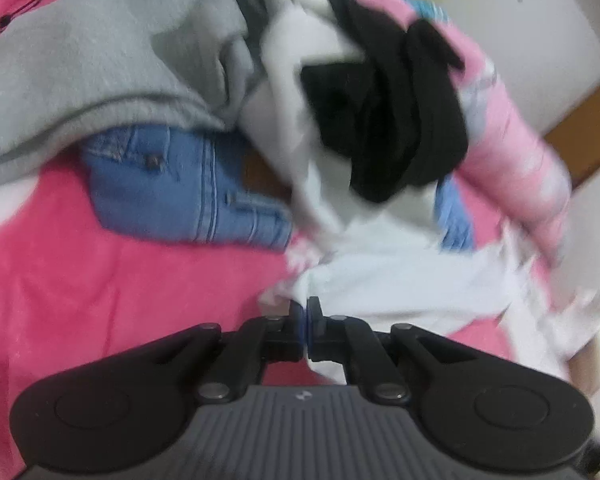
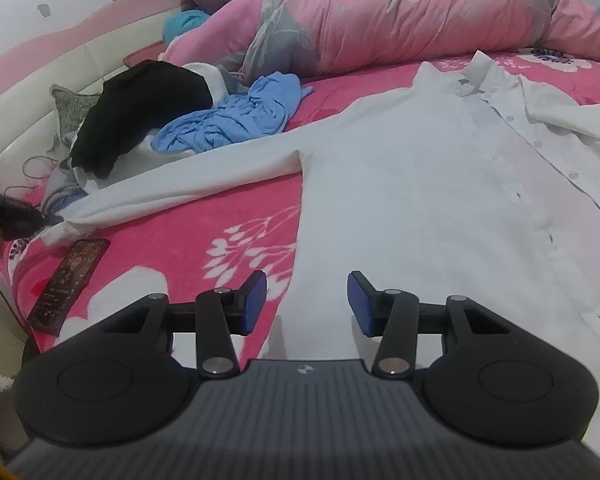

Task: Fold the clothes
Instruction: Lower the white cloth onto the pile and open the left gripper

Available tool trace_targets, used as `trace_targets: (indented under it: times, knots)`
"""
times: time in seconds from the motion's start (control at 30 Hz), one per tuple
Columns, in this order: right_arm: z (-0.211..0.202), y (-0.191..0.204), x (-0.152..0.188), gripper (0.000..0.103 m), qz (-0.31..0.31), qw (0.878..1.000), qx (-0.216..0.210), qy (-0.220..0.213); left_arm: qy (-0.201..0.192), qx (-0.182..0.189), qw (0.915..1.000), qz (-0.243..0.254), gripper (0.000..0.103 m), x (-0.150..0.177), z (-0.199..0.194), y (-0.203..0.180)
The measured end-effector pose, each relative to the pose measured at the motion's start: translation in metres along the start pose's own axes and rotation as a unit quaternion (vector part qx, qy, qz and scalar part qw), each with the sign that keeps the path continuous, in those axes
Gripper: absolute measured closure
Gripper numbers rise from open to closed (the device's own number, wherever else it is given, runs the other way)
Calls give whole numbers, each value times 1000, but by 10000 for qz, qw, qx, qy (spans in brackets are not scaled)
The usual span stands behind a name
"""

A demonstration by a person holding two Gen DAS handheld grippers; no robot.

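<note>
Pink floral bedspread [image 2: 172, 236] covers the bed; white button-up shirt [image 2: 420, 184] lies flat on it, front up, one sleeve stretched out to the left. My left gripper [image 1: 305, 312] is pinched tight on that sleeve's cuff end. My right gripper [image 2: 307, 300] hovers over the shirt hem, jaws parted, gripping nothing. Black garment [image 2: 140, 108], crumpled light-blue cloth [image 2: 236, 116] and rolled pink floral duvet [image 2: 400, 12] sit behind. Dark phone [image 2: 68, 280] near bed edge. Folded blue jeans [image 1: 180, 184] under a grey sweater [image 1: 100, 60].
</note>
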State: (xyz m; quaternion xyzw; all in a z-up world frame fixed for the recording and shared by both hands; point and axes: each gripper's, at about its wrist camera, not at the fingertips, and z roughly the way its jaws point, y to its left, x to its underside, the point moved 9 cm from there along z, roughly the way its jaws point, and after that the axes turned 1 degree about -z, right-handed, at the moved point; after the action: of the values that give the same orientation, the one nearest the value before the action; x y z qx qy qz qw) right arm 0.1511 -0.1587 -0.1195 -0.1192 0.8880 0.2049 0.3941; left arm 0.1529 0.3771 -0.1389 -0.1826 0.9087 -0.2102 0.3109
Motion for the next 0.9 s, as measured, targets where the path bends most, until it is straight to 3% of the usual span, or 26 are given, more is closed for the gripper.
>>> trace_targets:
  times: [0.1, 0.17, 0.3, 0.37, 0.4, 0.43, 0.47, 0.53, 0.6, 0.67, 0.73, 0.83, 0.9]
  knots:
    - [3, 2, 2, 59, -18, 10000, 7, 54, 27, 100, 9999, 90, 81, 8, 3, 1]
    - [4, 3, 2, 58, -24, 10000, 12, 70, -55, 314, 9995, 2, 62, 8, 1, 2]
    - [6, 5, 1, 58, -47, 10000, 2, 83, -75, 464, 9989, -52, 56, 10, 0, 0]
    - [7, 7, 1, 58, -58, 9999, -4, 86, -77, 440, 9990, -2, 61, 12, 2, -3]
    - [7, 7, 2, 58, -60, 9999, -5, 88, -111, 420, 9991, 25, 70, 12, 2, -6]
    - [7, 7, 2, 58, -61, 9999, 1, 90, -126, 426, 9990, 37, 97, 11, 4, -9]
    - [7, 7, 3, 58, -55, 9999, 2, 94, -148, 433, 9989, 37, 101, 9, 6, -12]
    - [7, 6, 3, 58, -33, 9999, 11, 105, -555, 313, 9977, 210, 101, -8, -3, -21]
    - [8, 6, 3, 58, -6, 9999, 26, 120, -1194, 496, 9900, 571, 101, -34, -26, -41]
    - [8, 5, 4, 58, 11, 9999, 28, 129, -1854, 732, 9746, 1023, 101, -58, -55, -66]
    - [8, 5, 5, 58, 27, 9999, 30, 138, -2333, 825, 9539, 1698, 101, -64, -83, -90]
    - [8, 4, 6, 56, 51, 9999, 33, 151, -2267, 846, 9461, 2153, 101, -46, -88, -98]
    - [8, 3, 7, 56, 68, 9998, 35, 160, -1902, 608, 9552, 2186, 100, -26, -73, -80]
